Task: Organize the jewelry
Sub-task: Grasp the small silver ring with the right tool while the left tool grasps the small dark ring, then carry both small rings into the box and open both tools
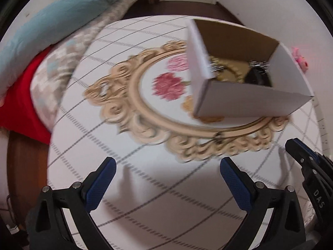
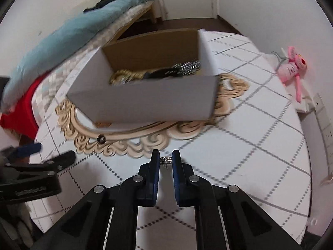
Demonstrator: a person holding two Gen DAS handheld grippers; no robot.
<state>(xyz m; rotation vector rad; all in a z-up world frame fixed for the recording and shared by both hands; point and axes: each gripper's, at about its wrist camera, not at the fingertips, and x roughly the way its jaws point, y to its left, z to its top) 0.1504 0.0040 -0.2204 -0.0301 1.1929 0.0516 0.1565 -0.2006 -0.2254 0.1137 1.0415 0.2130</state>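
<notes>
A small silver ring sits pinched between the blue pads of my right gripper, which is shut on it just above the tablecloth. A white cardboard box stands beyond it with a gold chain, a black piece and silver jewelry inside. A small dark ring lies on the cloth in front of the box. My left gripper is open and empty, low over the cloth before the box. The right gripper's tip shows at the edge of the left wrist view.
The round table wears a white checked cloth with a gold ornate frame print. A pink plush toy lies at the far right. A blue cushion and red fabric lie on a bed to the left.
</notes>
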